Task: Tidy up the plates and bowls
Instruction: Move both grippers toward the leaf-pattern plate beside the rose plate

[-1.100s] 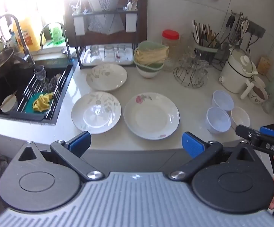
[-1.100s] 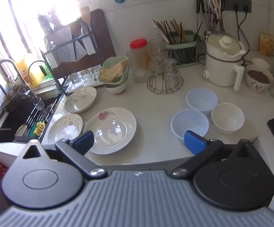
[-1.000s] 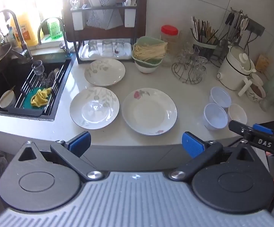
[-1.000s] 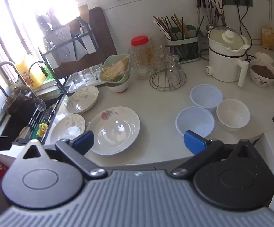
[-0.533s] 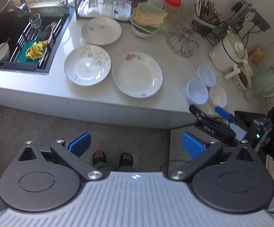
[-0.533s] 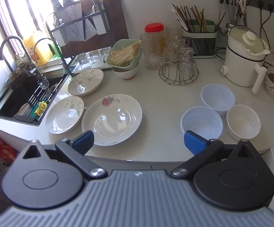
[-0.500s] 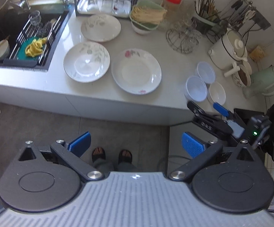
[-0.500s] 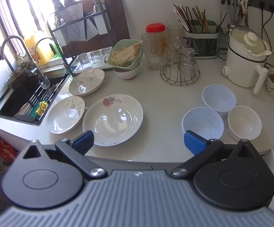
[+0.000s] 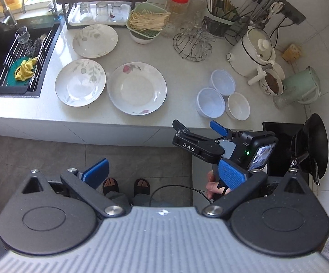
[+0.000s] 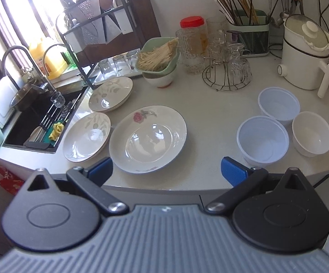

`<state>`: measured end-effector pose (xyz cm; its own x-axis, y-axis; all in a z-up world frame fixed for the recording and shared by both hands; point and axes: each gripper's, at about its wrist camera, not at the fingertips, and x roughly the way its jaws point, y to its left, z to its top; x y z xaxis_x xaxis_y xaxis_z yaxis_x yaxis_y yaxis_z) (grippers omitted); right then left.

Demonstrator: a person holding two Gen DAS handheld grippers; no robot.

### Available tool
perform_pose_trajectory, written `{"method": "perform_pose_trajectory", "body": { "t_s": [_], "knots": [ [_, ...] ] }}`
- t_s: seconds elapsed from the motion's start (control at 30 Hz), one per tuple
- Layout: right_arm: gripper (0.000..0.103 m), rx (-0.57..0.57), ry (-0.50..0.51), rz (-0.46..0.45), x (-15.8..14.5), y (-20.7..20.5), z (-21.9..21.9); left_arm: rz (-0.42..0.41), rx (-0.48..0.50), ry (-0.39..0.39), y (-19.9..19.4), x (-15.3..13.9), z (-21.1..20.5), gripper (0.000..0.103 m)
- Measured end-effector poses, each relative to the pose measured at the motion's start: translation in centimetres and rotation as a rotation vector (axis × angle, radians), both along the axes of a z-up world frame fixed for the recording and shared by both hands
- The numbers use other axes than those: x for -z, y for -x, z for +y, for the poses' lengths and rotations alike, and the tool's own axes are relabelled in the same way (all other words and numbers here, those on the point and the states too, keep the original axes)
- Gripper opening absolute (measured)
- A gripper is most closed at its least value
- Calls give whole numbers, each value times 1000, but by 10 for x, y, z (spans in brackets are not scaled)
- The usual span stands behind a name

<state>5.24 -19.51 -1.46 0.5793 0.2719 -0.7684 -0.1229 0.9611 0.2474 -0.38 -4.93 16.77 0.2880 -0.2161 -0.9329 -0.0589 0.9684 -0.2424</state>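
Three white plates lie on the grey counter [image 9: 182, 77]: a rose-patterned plate [image 9: 137, 88] [image 10: 148, 138] in the middle, a leaf-patterned plate [image 9: 80, 82] [image 10: 86, 133] left of it, and another leaf plate [image 9: 95, 40] [image 10: 111, 93] behind. Two pale blue plastic bowls [image 9: 210, 102] [image 10: 262, 139], [image 9: 223, 82] [image 10: 278, 106] and a small white bowl [image 9: 237, 106] [image 10: 312, 132] sit at the right. My left gripper [image 9: 163, 173] is open and empty, high above the floor, back from the counter. My right gripper [image 10: 166, 170] [image 9: 197, 126] is open and empty at the counter's front edge.
A black sink [image 9: 12, 56] with a rack and yellow cloth is at the left. A dish rack [image 10: 110, 34], a green noodle basket [image 10: 157, 55], a glass stand [image 10: 227, 68], a chopstick holder [image 10: 247, 31] and a white cooker [image 10: 305, 54] line the back. A black pan [image 9: 314, 145] hangs right.
My left gripper has risen and pulled back from the counter, now looking down over it and the floor. My right gripper has edged slightly closer to the counter. Both stay open.
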Motion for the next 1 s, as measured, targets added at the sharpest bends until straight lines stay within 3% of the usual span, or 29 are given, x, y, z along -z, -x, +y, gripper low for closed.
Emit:
{"method": "perform_pose_trajectory", "body": {
  "t_s": [0.33,0.67,0.77,1.0],
  "knots": [
    [103,51,54,-7,4,-6,-24,28,20,-29,-17,2,3,103],
    [103,39,41,-11,4,-19,-28,21,-31,-33,-33,-3,8,103],
    [103,31,48,-4,7,-20,-30,42,-49,-6,-38,5,12,103],
    [103,-25,40,4,9,-17,-31,4,-98,-25,-52,39,29,103]
  ]
}}
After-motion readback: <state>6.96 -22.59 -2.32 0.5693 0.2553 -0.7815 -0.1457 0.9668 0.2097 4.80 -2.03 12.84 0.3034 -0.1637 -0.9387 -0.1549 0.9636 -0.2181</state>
